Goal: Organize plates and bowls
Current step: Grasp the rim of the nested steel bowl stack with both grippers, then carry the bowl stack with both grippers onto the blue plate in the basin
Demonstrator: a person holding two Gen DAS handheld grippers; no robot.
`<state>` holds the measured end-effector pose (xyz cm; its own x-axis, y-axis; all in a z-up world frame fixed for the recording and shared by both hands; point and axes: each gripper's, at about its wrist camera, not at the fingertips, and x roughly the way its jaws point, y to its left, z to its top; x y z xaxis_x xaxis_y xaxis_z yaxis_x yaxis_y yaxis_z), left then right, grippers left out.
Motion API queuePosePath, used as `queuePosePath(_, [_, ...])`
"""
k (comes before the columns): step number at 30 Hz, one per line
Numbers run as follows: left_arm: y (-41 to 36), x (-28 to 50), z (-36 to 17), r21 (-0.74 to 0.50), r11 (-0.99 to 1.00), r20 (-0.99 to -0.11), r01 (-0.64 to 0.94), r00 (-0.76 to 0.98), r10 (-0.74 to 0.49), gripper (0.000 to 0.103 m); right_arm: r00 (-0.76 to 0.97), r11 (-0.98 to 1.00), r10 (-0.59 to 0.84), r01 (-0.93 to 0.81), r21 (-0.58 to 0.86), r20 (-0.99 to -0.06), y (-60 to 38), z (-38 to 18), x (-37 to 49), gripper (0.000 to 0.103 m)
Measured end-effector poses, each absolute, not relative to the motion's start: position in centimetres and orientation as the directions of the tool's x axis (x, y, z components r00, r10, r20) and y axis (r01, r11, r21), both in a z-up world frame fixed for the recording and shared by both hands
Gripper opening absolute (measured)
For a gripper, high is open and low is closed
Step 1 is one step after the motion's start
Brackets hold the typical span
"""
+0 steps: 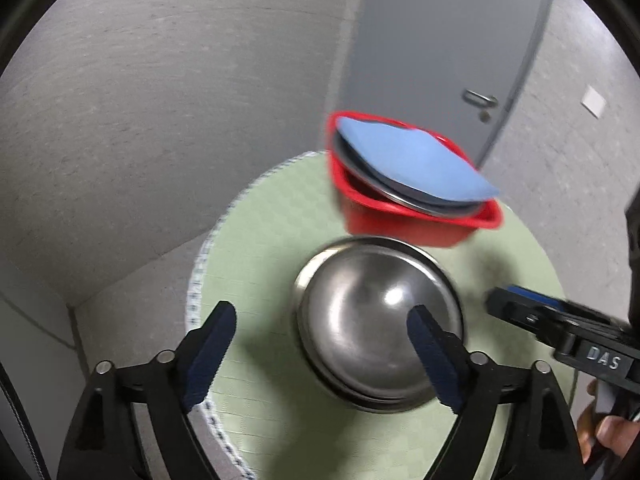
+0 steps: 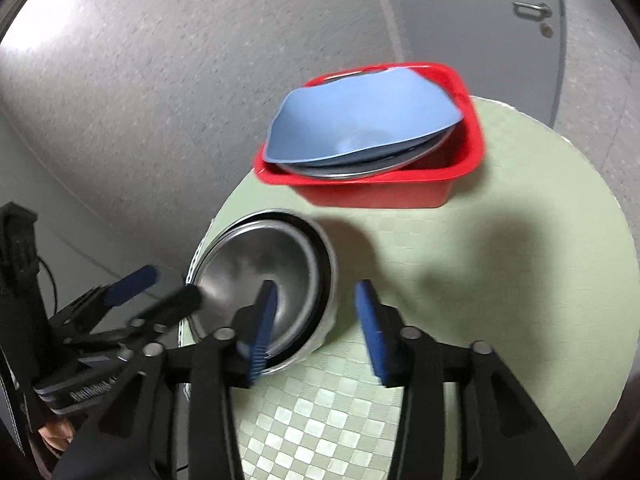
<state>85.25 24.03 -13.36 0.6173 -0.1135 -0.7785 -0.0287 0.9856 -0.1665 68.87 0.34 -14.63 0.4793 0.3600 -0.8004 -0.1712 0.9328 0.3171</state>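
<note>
A stack of steel bowls point(image 1: 376, 324) stands on the round green table point(image 1: 272, 240); it also shows in the right wrist view point(image 2: 264, 272). Behind it a red tub point(image 1: 416, 224) holds a steel plate point(image 1: 404, 194) with a blue bowl point(image 1: 416, 160) on top, also seen in the right wrist view point(image 2: 360, 124). My left gripper point(image 1: 320, 344) is open and empty, its right finger over the steel bowls. My right gripper point(image 2: 316, 320) is open and empty, straddling the near rim of the steel bowls. The left gripper shows at the left of the right wrist view point(image 2: 156, 288).
The table wears a green checked cloth point(image 2: 480, 280) and stands in a corner of grey walls. A grey door point(image 1: 440, 40) is behind the red tub point(image 2: 380, 184). The right gripper's body point(image 1: 560, 328) is at the table's right edge.
</note>
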Motion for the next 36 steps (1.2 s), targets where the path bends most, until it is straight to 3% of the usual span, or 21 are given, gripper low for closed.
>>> queuePosePath(4, [26.0,85.4,-15.0,-0.194,0.975,-0.805,-0.110,0.585,-0.094,0.088,0.467,0.927,0.370,-0.133,0.349,-0.803,-0.4,-15.7,68.9,0.063])
queuePosePath(16, [26.0,87.4,-18.4,-0.260,0.957,-0.851,-0.125,0.498,-0.166,0.087,0.364,0.889,0.447,-0.076,0.452,-0.818,1.8,-20.0,70.0,0.063])
queuePosePath(19, [25.7,88.4,-19.4,-0.276,0.955,-0.854,-0.106,0.482,-0.193,0.072,0.348,0.883,0.459,-0.076,0.463,-0.817,2.4,-20.7,70.4,0.063])
queuePosePath(20, [25.7,88.6,-19.6,-0.286,0.954,-0.856,-0.096,0.473,-0.209,0.061,0.343,0.880,0.465,-0.074,0.470,-0.816,2.5,-20.9,70.6,0.063])
queuePosePath(21, [25.5,88.8,-19.8,-0.305,0.949,-0.855,-0.082,0.463,-0.235,0.055,0.339,0.877,0.469,-0.073,0.474,-0.816,2.6,-21.1,70.7,0.063])
queuePosePath(24, [25.2,89.0,-19.7,-0.324,0.945,-0.844,-0.043,0.464,-0.268,0.038,0.328,0.876,0.472,-0.068,0.478,-0.818,2.9,-21.4,71.1,0.052])
queuePosePath(36, [23.3,87.4,-16.7,-0.272,0.962,-0.830,-0.010,0.509,-0.229,0.032,0.365,0.867,0.483,-0.072,0.493,-0.796,1.9,-18.7,70.1,0.048])
